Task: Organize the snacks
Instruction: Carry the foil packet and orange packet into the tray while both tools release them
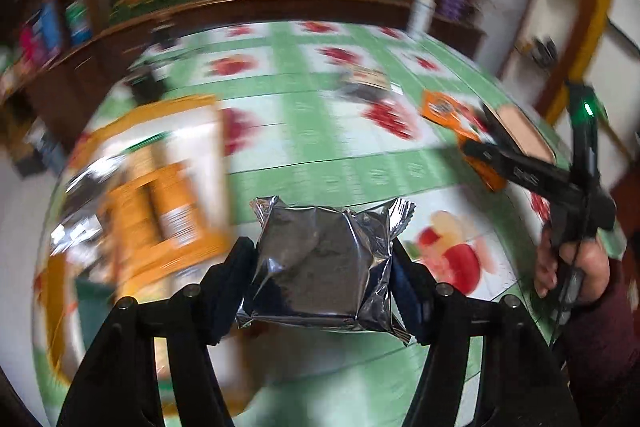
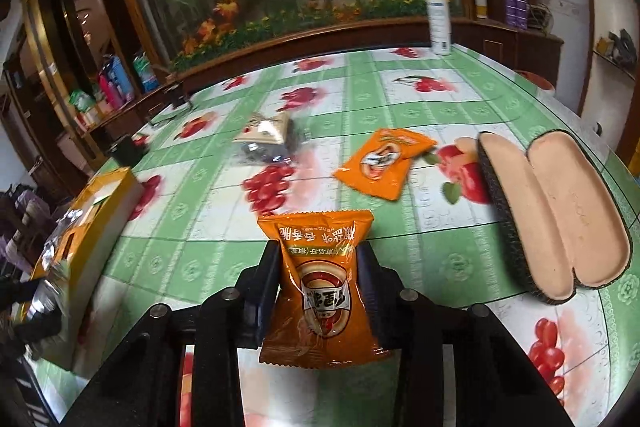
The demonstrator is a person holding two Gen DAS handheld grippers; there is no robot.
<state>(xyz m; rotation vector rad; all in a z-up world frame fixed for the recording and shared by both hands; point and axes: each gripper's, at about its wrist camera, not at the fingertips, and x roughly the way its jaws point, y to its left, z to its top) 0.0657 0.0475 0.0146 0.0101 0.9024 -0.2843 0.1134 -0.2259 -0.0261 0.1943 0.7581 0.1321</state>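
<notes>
My left gripper point(image 1: 324, 259) is shut on a silver foil snack packet point(image 1: 320, 263), held above the table's front part. To its left stands an orange snack box point(image 1: 160, 187) with packets inside; it also shows at the left of the right wrist view point(image 2: 100, 223). My right gripper point(image 2: 318, 267) is shut on an orange snack packet point(image 2: 320, 287), held upright over the table; the gripper also shows at the right of the left wrist view point(image 1: 480, 147). Another orange packet point(image 2: 382, 163) and a silver-and-beige packet point(image 2: 266, 137) lie further back on the table.
The table has a green fruit-print cloth point(image 2: 400, 99). An open glasses case point(image 2: 556, 215) lies at the right. A white spray bottle point(image 2: 438, 19) stands at the far edge by a wooden-framed flower display. Shelves with bottles stand at far left.
</notes>
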